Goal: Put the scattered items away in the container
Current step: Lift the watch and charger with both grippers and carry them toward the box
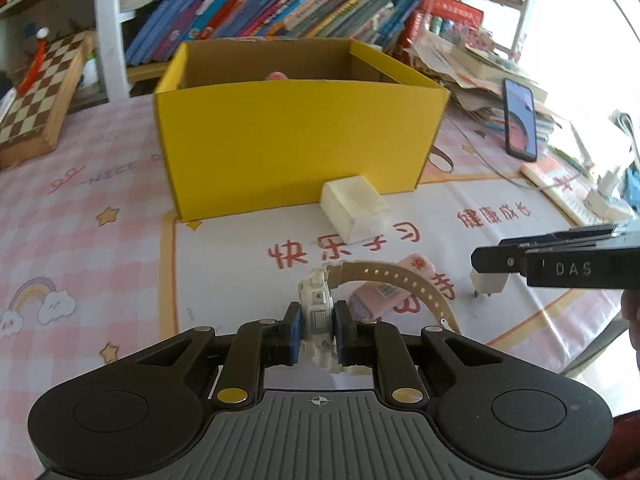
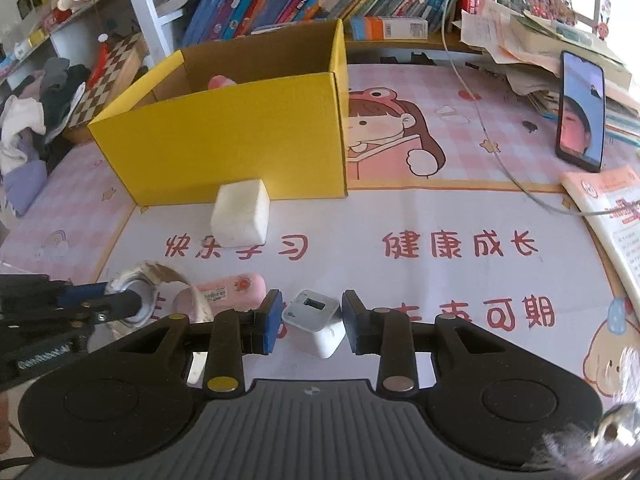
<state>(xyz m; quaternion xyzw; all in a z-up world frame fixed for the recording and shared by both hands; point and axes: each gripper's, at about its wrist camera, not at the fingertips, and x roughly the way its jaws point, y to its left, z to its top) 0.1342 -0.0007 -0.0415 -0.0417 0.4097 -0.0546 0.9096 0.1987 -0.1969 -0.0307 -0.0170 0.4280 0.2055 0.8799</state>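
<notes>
The left gripper (image 1: 317, 326) is clamped on the watch (image 1: 318, 304): both blue pads press the sides of its white case, and the pale strap arches away from the case toward the box (image 1: 296, 140) and curls down to the right. The watch sits well in front of the box, on the mat (image 1: 224, 264) over the red printed characters. Under the strap lies the pink case (image 1: 380, 296), flat on the mat, nearer the gripper than the box.

The right gripper (image 2: 312, 322) holds the charger (image 2: 316, 320) between its pads; the jaws are narrow and the left pad touches the charger's side, while the right pad looks pressed to its other side, though a thin gap cannot be ruled out. In the left wrist view the charger hangs from the gripper's tip with its two prongs pointing down, to the right of the watch and well in front of the box.

The box is yellow outside and brown inside, open at the top, standing on the mat. Something pink (image 2: 219, 81) shows just above its near wall, inside. The white block (image 2: 240, 214) lies against the front wall of the box, touching or nearly touching it.

A phone (image 2: 582, 114) stands propped to the right of the box, against a heap of papers. A chessboard (image 1: 38, 96) lies left of the box. Books (image 1: 260, 0) line the shelf behind the box
</notes>
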